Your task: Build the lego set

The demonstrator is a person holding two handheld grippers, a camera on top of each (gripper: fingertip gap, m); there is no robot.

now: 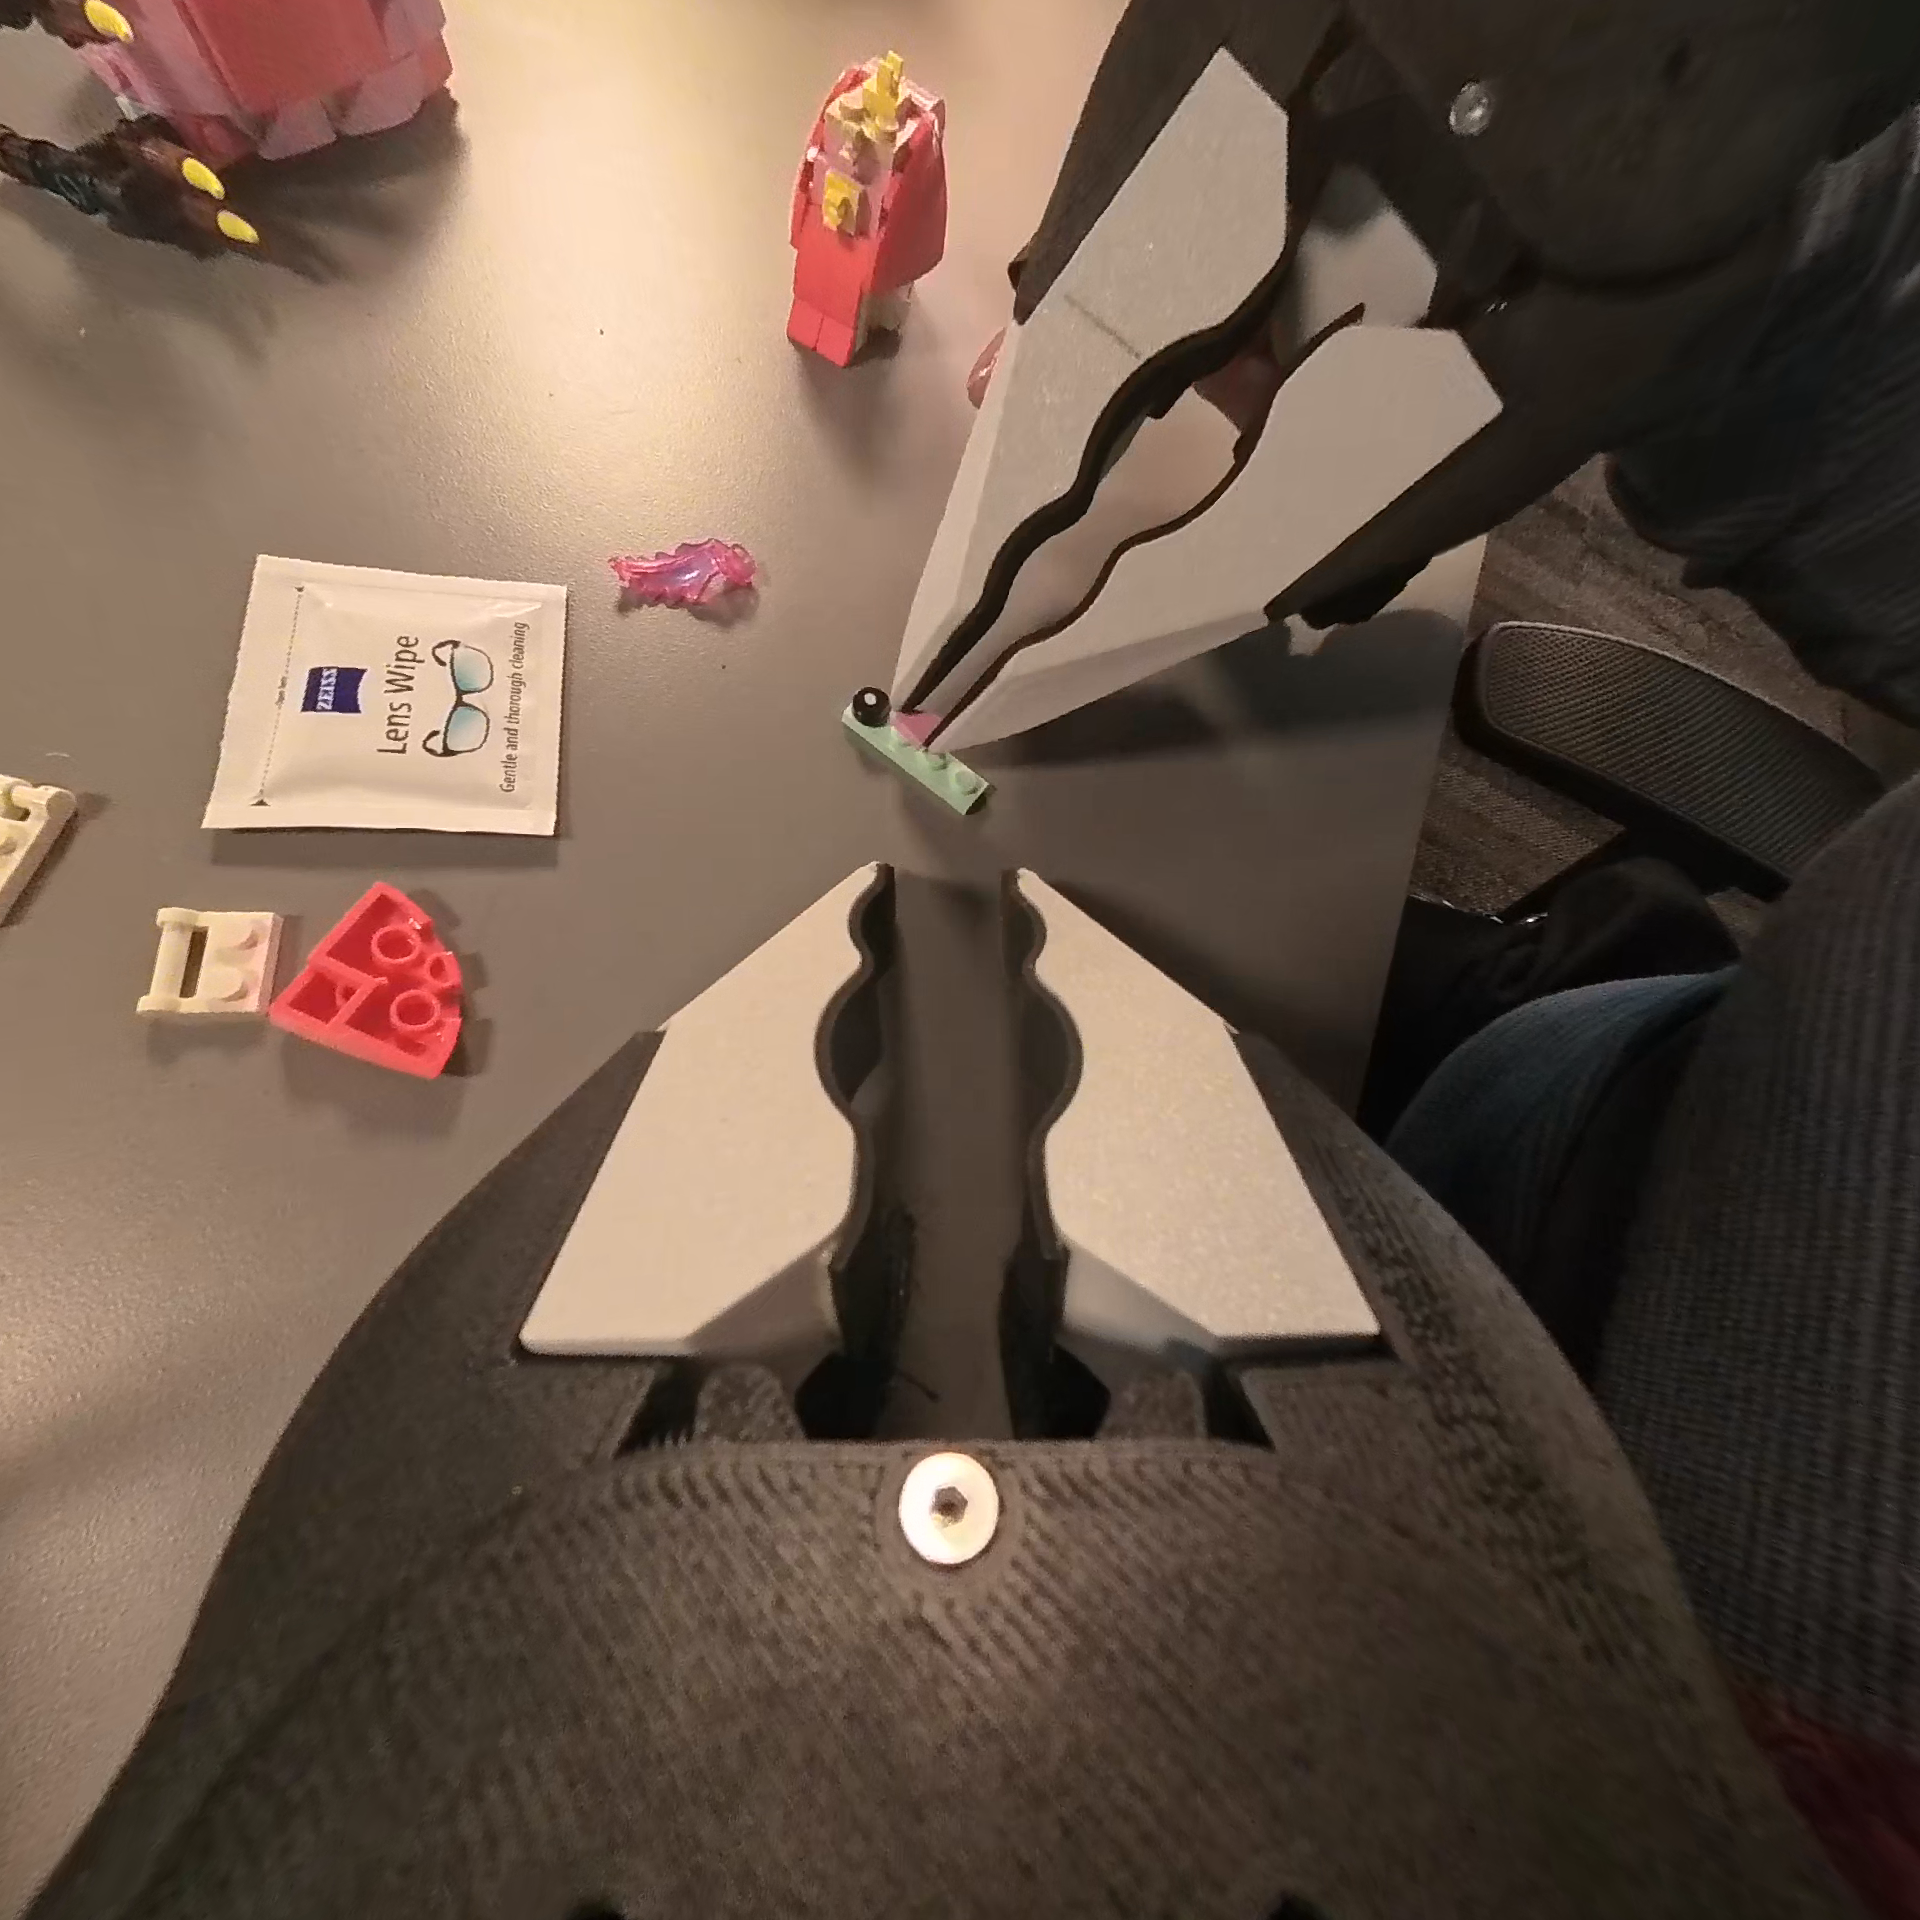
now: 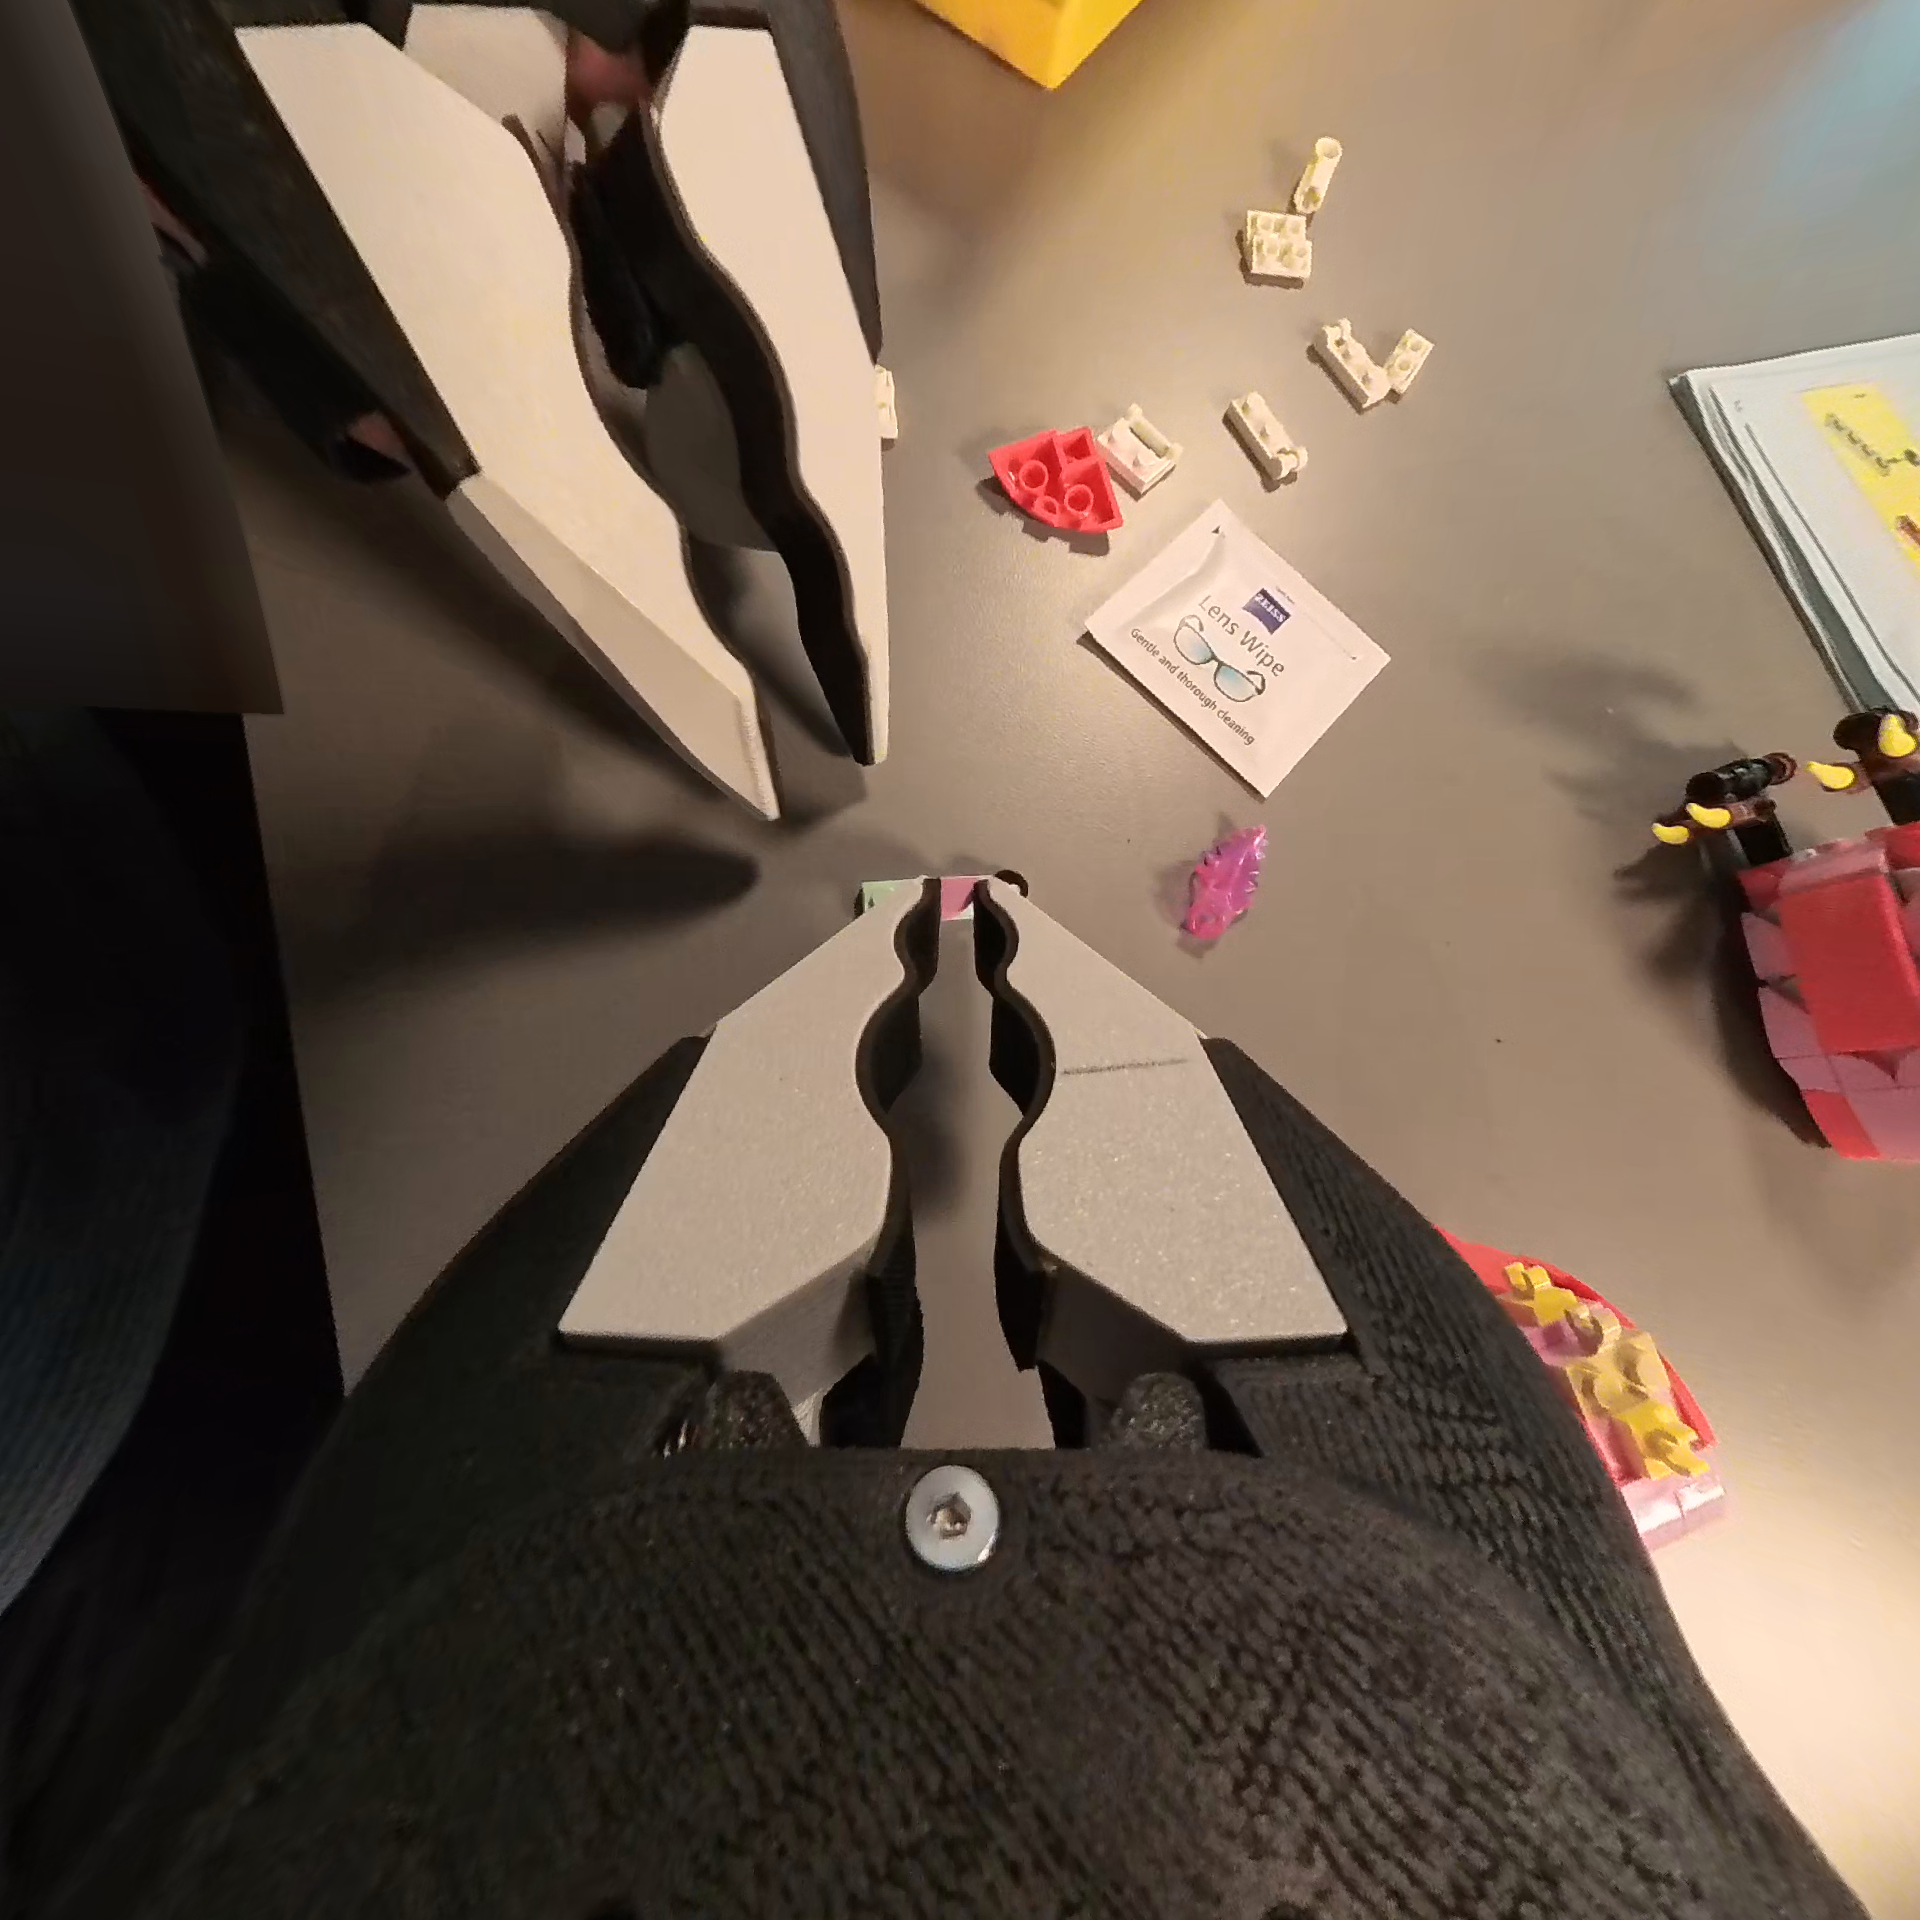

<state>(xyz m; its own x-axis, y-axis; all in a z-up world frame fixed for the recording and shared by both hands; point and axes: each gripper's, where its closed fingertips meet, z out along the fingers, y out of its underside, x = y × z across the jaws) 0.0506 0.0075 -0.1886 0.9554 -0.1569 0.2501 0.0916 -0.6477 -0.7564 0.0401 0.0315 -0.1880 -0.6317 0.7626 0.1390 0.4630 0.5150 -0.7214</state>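
Note:
A mint green plate (image 1: 920, 753) lies on the grey table (image 1: 623, 416), with a black round stud (image 1: 868, 707) on one end. My right gripper (image 1: 925, 727) comes down from the upper right and is shut on a small pink brick (image 1: 914, 724) that sits on the plate. In the right wrist view the pink brick (image 2: 958, 896) fills the gap between my right gripper's (image 2: 956, 883) tips, and the plate (image 2: 878, 894) shows to their left. My left gripper (image 1: 951, 878) is open and empty, just short of the plate; it also shows in the right wrist view (image 2: 821, 774).
A white wipe sachet (image 1: 384, 691), a clear pink feather piece (image 1: 686, 571), a red wedge brick (image 1: 374, 977) and a cream hinge piece (image 1: 208, 961) lie to the left. A red brick figure (image 1: 868, 218) stands farther back. The table edge (image 1: 1434, 831) and a chair (image 1: 1662, 727) are on the right. The grippers are tip to tip, or close to it.

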